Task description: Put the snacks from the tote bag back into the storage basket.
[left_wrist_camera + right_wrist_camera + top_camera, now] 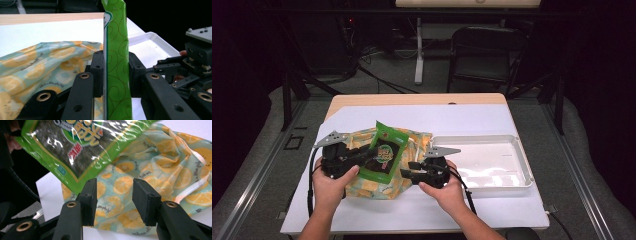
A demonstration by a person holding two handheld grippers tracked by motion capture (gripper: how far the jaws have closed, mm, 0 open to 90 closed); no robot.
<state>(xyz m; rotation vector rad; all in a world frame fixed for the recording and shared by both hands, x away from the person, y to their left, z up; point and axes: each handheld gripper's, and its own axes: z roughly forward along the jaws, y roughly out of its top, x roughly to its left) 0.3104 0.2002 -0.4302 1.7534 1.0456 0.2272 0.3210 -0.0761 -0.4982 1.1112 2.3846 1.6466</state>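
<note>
The left gripper (116,75) clamps the edge of a green snack packet (383,152), holding it above a lemon-print cloth bag (412,145) on the white table cover (462,117). The right gripper (114,200) stands with jaws apart, gripping nothing, just beside the packet, near a white tray (523,160).

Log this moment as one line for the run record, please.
left gripper: shut on green snack packet, held above lemon-print bag | right gripper: open, at bag, holding nothing | white tray: to the right
</note>
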